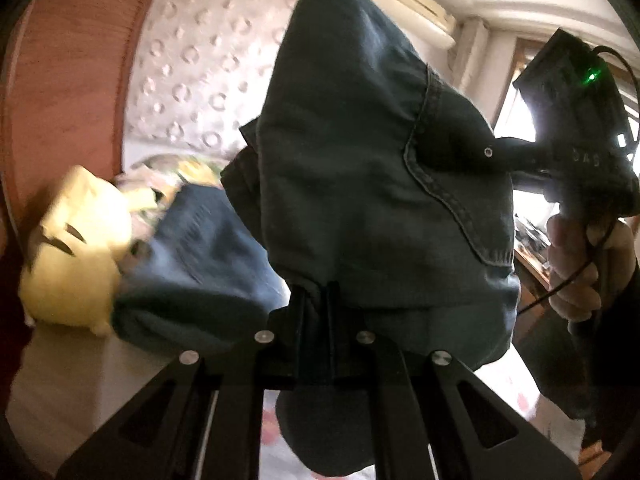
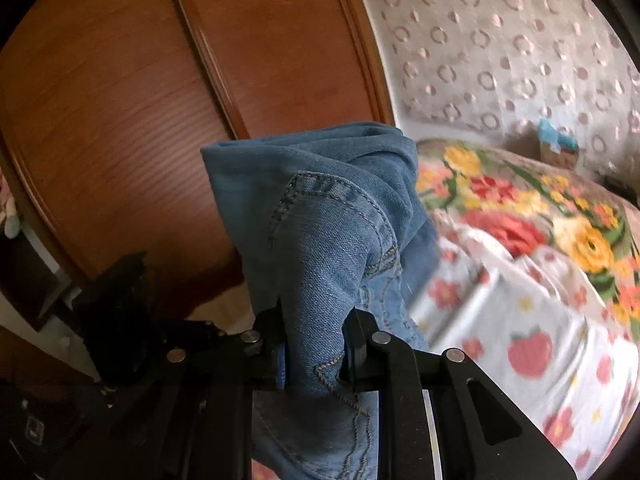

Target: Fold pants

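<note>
Between the black fingers of the left gripper (image 1: 316,292), a bunched edge of the blue jeans (image 1: 360,152) is pinched tight, the jaws pressed together on the denim. The garment rises in a dark hump in front of the left wrist camera, a stitched pocket seam and a metal rivet (image 1: 487,152) showing on its right side. Beside it, the right gripper (image 1: 532,152) bites into the same fabric near the rivet, its handle held in the person's right hand (image 1: 576,264), a green light glowing on its body. From the right wrist view, the right gripper (image 2: 314,344) is clamped on a thick fold of jeans (image 2: 320,216), lighter blue here, which stands up between the jaws with its contrast stitching plain to see. Lower left in the left wrist view, a yellow plush toy (image 1: 76,248) lies blurred against more denim. Behind the jeans spreads a bed with an apple-print sheet (image 2: 520,340) and a floral quilt (image 2: 540,208). Farther back stand a wooden panel (image 2: 120,120), a ring-patterned curtain (image 2: 500,40), and a wall air conditioner (image 1: 416,8).
</note>
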